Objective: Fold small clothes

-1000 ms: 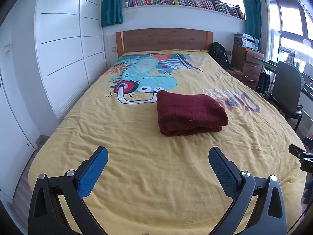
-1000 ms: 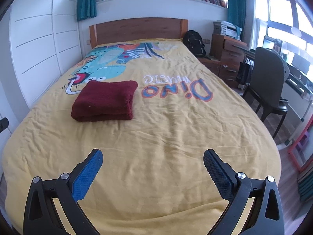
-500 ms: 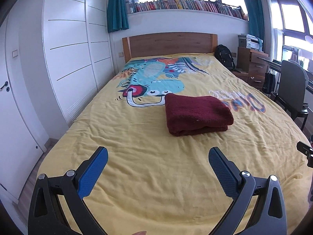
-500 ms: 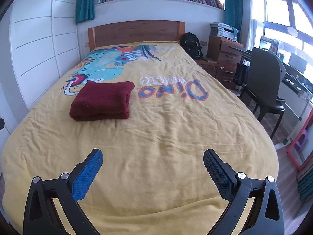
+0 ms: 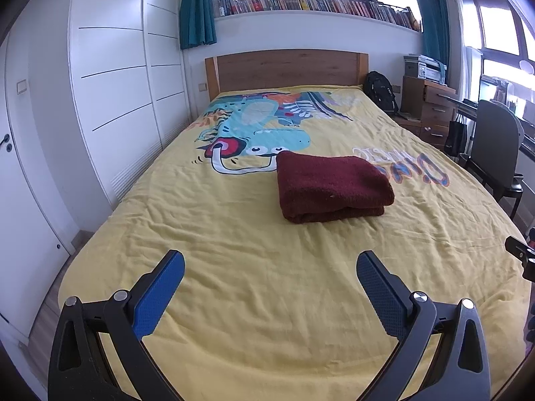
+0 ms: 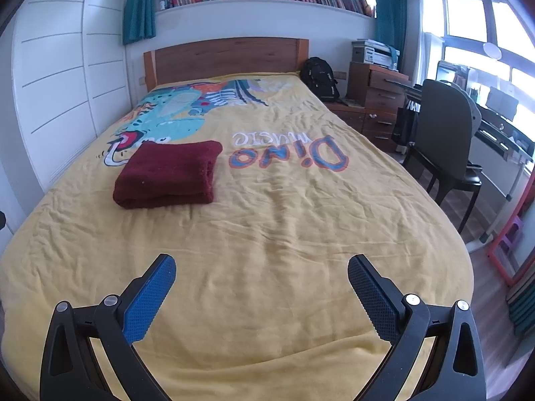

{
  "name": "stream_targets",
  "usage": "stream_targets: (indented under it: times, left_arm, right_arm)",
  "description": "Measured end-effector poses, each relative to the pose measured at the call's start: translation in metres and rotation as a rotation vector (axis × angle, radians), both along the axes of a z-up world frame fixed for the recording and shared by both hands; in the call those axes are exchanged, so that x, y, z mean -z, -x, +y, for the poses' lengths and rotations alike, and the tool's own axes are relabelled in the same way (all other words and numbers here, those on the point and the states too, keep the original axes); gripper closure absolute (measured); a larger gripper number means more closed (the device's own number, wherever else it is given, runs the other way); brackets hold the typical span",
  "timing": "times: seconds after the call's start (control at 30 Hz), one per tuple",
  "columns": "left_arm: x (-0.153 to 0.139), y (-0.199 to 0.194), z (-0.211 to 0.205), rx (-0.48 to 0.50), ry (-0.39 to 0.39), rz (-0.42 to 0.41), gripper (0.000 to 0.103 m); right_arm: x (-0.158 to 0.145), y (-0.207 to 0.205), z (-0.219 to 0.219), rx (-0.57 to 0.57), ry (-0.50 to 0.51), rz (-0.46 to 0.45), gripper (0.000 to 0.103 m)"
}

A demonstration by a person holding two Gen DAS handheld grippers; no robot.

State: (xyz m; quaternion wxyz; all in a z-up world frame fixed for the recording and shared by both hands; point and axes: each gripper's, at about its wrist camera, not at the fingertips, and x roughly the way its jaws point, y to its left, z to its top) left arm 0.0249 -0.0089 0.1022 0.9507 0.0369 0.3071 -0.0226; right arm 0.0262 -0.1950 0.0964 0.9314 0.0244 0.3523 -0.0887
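Yellow bed [image 5: 234, 267] fills the room in front of you. Your left gripper [image 5: 270, 267] and right gripper [image 6: 261, 269] both have jaws wide apart, holding nothing. Farther up the bed lies the folded red cloth [image 5: 331, 185], well away.

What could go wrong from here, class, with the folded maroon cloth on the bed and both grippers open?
1. The maroon cloth lies loosely folded; nudging it with the left gripper or right gripper might undo the layers.
2. The yellow bedspread is wrinkled and soft, so a low grasp could pinch it too.
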Motion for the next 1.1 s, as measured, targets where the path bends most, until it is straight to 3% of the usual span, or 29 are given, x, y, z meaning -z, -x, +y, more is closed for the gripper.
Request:
stream_targets:
  times: [1.1]
  left_arm:
    - [0.013,0.002,-0.005,0.009,0.03,0.039,0.001]
  right_arm:
    - [0.011,0.005,-0.002,0.025,0.004,0.014,0.0]
